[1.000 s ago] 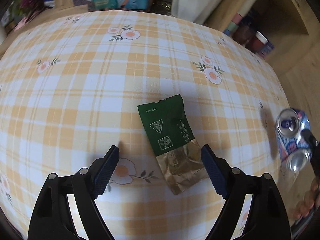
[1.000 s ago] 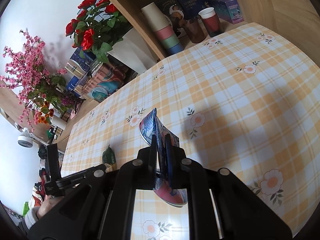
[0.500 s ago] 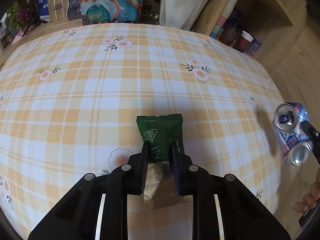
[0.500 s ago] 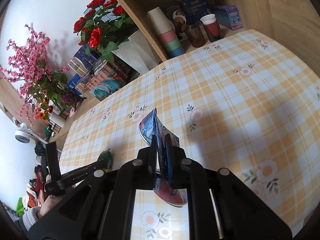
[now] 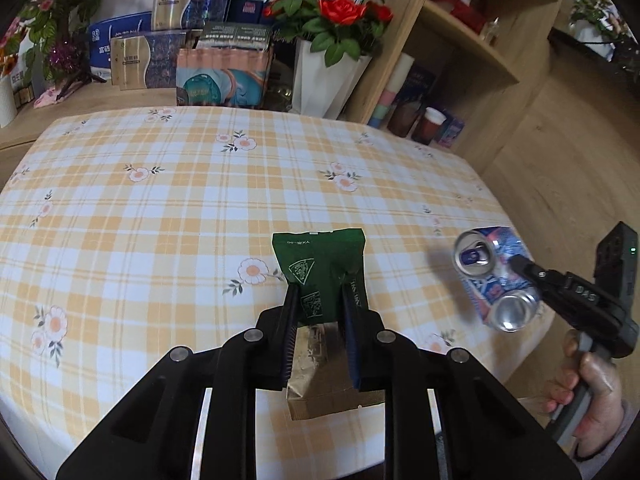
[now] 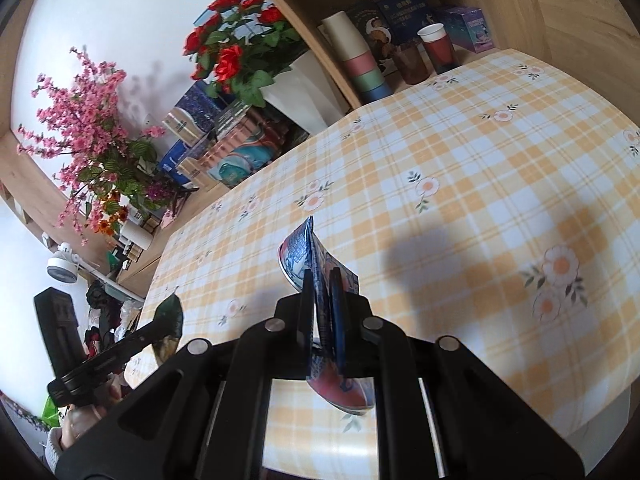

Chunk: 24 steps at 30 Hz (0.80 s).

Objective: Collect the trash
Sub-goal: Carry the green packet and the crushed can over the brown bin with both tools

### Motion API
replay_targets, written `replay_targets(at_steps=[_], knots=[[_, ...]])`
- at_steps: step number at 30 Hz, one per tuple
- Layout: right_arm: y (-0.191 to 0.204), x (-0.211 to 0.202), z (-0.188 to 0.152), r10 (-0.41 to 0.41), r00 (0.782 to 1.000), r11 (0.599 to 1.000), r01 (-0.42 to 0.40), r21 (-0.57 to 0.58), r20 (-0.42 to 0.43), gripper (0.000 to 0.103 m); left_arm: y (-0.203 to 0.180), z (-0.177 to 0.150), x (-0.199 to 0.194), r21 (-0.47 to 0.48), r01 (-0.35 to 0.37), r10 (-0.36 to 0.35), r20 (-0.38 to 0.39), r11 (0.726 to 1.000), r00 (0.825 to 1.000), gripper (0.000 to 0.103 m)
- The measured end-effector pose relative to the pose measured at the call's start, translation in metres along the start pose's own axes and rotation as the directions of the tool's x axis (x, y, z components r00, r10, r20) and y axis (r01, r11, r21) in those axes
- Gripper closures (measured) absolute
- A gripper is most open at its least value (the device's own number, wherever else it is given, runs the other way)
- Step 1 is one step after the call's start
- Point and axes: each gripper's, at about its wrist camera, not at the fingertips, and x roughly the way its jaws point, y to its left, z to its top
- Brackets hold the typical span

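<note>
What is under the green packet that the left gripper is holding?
Under the green packet, held in the left gripper, lies the checked tablecloth with a printed flower beside it. The cloth directly below the packet is covered by it and the gripper.

packet (image 5: 320,268) above table (image 5: 160,216), can (image 5: 494,276) right

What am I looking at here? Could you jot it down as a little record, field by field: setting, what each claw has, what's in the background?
Setting: table with yellow checked floral cloth
Left claw: shut on a green and gold foil packet, held above the table
Right claw: shut on a crushed blue patterned drink can
Trash left on cloth: none visible
Background: red roses in a white vase, boxes, wooden shelf with cups
</note>
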Motion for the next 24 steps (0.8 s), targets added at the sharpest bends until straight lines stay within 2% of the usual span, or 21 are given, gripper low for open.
replay_targets(at_steps=[5, 14, 24], knots=[[0.024, -0.020, -0.019, 0.010, 1.000, 0.999, -0.009, -0.044, 0.011, 0.091, -0.007, -0.023, -0.041, -0.008, 0.037, -0.037, 0.031, 0.999, 0.999, 0.083], [0.062, -0.056, -0.059, 0.023, 1.000, 0.990, -0.021, -0.139, 0.016, 0.091, -0.011, -0.068, -0.109, -0.026, 0.064, -0.061, 0.101, 0.998, 0.993, 0.083], [0.086, -0.086, -0.100, 0.048, 0.999, 0.978, -0.050, -0.203, -0.012, 0.091, -0.012, -0.103, -0.157, -0.017, 0.072, -0.069, 0.145, 0.997, 0.987, 0.083]])
